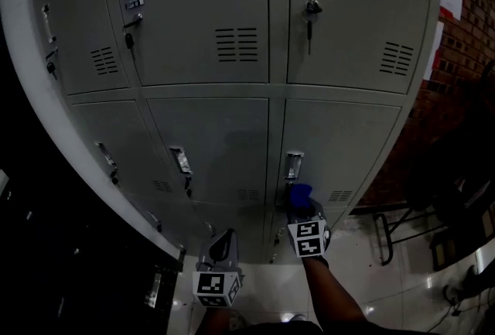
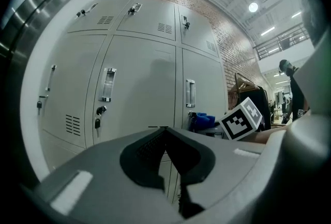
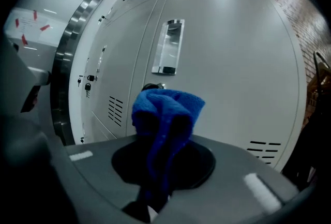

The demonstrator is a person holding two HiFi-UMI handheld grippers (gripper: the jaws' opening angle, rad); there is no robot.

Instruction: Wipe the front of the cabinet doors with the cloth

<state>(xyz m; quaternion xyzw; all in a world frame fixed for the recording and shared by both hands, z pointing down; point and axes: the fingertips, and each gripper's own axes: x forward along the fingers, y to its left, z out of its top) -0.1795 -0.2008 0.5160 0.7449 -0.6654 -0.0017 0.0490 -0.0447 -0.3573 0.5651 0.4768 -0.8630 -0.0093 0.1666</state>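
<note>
Right gripper (image 3: 163, 141) clenches a folded blue terry cloth (image 3: 168, 106), frame centre, below the recessed chrome handle (image 3: 168, 47) of a grey metal cabinet door (image 3: 238, 62) — bare panel rightward; left gripper (image 2: 165, 135) closed, empty.

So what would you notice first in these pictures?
The bright blue fluffy cloth, pinched in the right tool, sits in front of a lower door, just under its shiny metal handle. Behind it, the big wall of grey metal cabinet doors with dangling keys fills every view. The left tool, to its left, is closed and empty.
</note>
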